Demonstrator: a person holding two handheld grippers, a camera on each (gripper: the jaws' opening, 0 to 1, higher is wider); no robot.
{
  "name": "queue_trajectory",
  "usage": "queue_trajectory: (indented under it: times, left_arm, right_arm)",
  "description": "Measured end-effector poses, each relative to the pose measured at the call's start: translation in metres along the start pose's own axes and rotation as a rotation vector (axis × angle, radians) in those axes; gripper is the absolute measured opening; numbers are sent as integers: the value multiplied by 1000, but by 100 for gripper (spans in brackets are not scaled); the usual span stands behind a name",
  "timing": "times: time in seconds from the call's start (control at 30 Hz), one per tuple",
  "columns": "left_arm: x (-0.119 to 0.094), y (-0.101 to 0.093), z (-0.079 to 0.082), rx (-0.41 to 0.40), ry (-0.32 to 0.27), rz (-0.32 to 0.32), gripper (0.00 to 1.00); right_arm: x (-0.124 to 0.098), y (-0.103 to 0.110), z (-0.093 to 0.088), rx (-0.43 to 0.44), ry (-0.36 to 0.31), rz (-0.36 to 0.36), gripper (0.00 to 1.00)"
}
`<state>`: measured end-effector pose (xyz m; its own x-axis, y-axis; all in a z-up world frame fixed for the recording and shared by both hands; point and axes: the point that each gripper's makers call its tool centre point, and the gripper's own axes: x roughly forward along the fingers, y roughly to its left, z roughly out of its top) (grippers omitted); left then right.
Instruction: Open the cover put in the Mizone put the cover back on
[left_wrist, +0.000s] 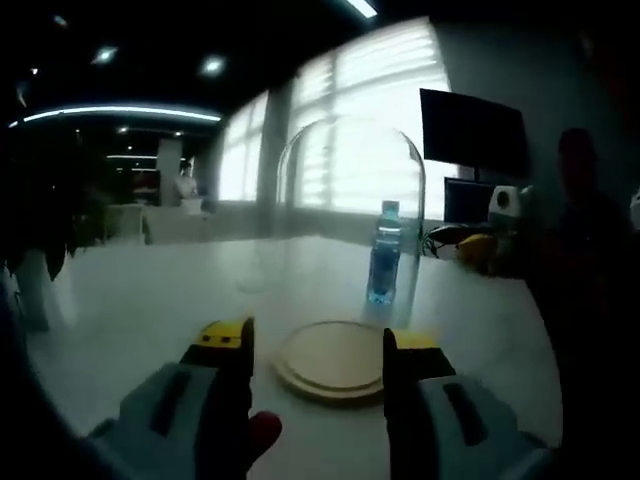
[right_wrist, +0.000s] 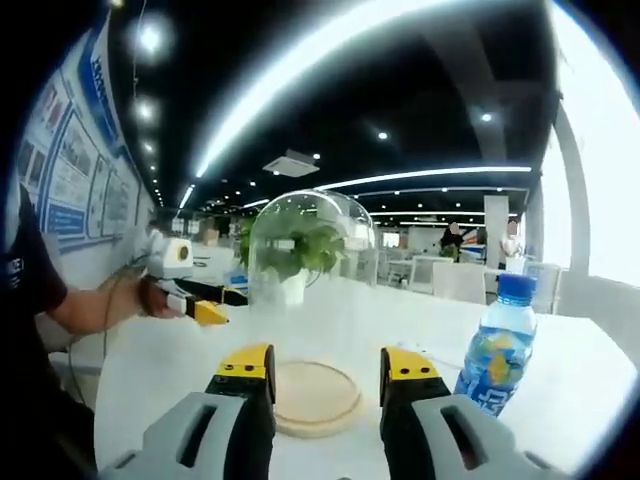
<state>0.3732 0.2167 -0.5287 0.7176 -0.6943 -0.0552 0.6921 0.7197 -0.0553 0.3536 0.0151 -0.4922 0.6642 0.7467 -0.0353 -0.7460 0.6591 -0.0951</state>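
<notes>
Here the glass dome cover (right_wrist: 312, 262) stands on its round wooden base (right_wrist: 315, 397) on the white counter (right_wrist: 150, 370), the base lying just ahead of the right gripper (right_wrist: 325, 380), whose yellow-tipped jaws are spread apart and hold nothing. The Mizone bottle (right_wrist: 497, 358) stands upright on the counter, just beside the base and outside the dome. In the left gripper view, the left gripper (left_wrist: 317, 345) is likewise parted and empty, the base between its tips, the bottle beyond.
</notes>
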Motion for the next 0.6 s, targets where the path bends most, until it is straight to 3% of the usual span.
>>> queue_trajectory:
  times: [0.27,0.6]
  left_arm:
    - [6,2,-4,-12,10,-17,45]
    - [14,4,-7,-7,22,-35,45]
  right_arm:
    - [-1,-1,5,37,-17,35,39]
    - [1,-2,-1,33,-7,36,43]
